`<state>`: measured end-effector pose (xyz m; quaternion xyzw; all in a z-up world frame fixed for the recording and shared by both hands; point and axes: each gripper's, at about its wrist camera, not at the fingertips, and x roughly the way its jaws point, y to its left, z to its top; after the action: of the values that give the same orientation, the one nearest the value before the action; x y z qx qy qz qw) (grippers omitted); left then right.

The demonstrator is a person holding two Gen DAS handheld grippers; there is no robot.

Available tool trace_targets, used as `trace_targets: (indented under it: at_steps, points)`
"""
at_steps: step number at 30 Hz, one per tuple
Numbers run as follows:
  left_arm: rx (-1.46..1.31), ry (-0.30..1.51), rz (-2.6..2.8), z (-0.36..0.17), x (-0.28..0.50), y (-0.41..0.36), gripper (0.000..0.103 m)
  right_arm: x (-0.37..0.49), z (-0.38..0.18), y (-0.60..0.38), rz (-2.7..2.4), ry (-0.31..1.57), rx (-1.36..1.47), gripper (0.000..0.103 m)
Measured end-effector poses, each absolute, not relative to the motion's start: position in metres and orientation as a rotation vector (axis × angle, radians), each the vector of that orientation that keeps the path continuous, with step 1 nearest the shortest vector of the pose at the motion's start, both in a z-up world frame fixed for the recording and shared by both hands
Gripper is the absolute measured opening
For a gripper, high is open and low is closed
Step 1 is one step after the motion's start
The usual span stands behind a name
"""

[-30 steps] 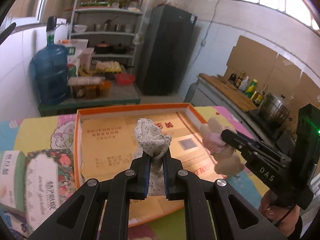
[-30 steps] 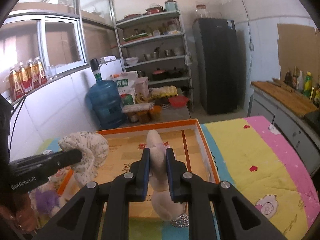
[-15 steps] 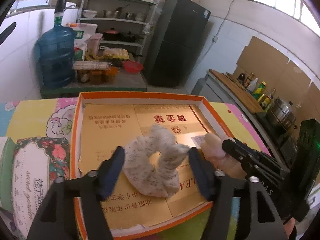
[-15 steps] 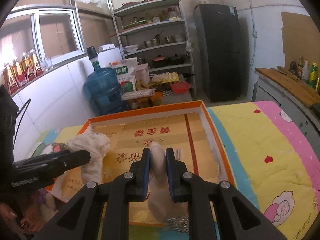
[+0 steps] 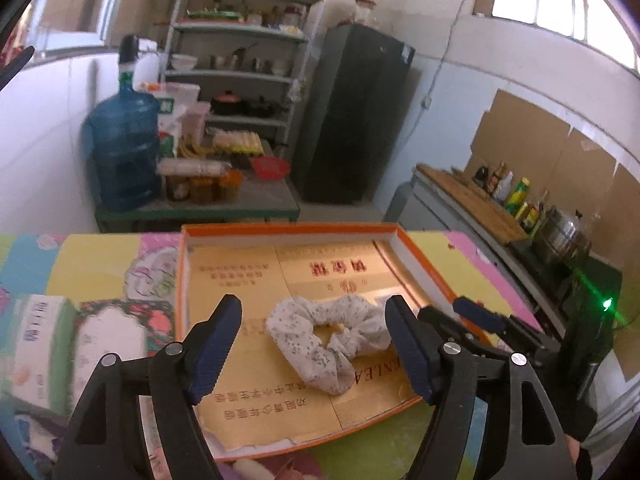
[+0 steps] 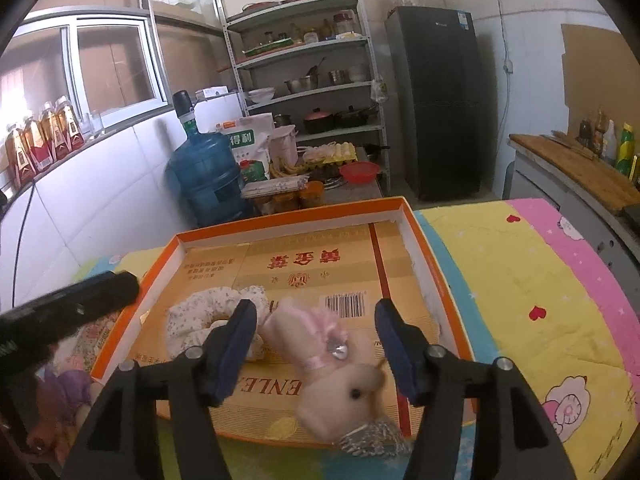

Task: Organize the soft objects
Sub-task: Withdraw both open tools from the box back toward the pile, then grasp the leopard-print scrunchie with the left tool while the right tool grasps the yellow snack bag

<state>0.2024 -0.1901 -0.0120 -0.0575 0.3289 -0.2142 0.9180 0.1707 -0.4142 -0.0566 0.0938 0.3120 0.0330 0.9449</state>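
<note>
With both my left tool [image 5: 312, 336] and right tool [image 6: 316, 340] spread wide, the scrunchie [image 5: 328, 334] and plush bunny [image 6: 336, 364] lie in the orange tray [image 6: 436, 280]; next I should lift clear and fetch another soft item.

Bright daylight from the windows [image 5: 560, 8], strong fisheye bending, dark corners, slight blur.

A: How is the left gripper [image 5: 314, 344] sitting?

B: Its jaws are standing wide apart, gripping nothing, both blue-padded fingers [image 5: 214, 346] angling forward and down.

A: And the right gripper [image 6: 316, 344]?

B: It is gaping just as wide, also holding nothing. From the left wrist view its black body is reaching in from the right, its fingers lying just beside the left gripper's right finger.
</note>
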Motion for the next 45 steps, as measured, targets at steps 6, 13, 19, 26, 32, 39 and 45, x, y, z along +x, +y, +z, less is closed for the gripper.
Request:
trace_targets:
  at_steps: [6, 13, 19, 26, 32, 39, 45]
  points:
    - [-0.066, 0.582, -0.416, 0.016, 0.173, -0.173, 0.076, 0.153, -0.043, -0.408, 0.067, 0.6, 0.179, 0.061]
    - [-0.044, 0.569, -0.446, 0.032, 0.143, -0.147, 0.076, 0.123, -0.028, -0.389, 0.065, 0.572, 0.133, 0.061]
    - [-0.036, 0.538, -0.425, 0.037, 0.115, -0.122, 0.076, 0.09, -0.022, -0.372, 0.105, 0.56, 0.142, 0.062]
    - [-0.062, 0.501, -0.344, 0.044, 0.089, -0.078, 0.076, 0.06, -0.016, -0.336, 0.17, 0.558, 0.126, 0.062]
    - [-0.097, 0.497, -0.318, 0.046, 0.07, -0.036, 0.076, 0.042, -0.017, -0.298, 0.251, 0.568, 0.089, 0.062]
    - [-0.136, 0.518, -0.231, 0.028, 0.052, 0.023, 0.076, 0.029, -0.021, -0.269, 0.313, 0.59, 0.063, 0.062]
    - [-0.146, 0.533, -0.196, 0.005, 0.034, 0.059, 0.076, 0.018, -0.027, -0.243, 0.398, 0.617, 0.054, 0.062]
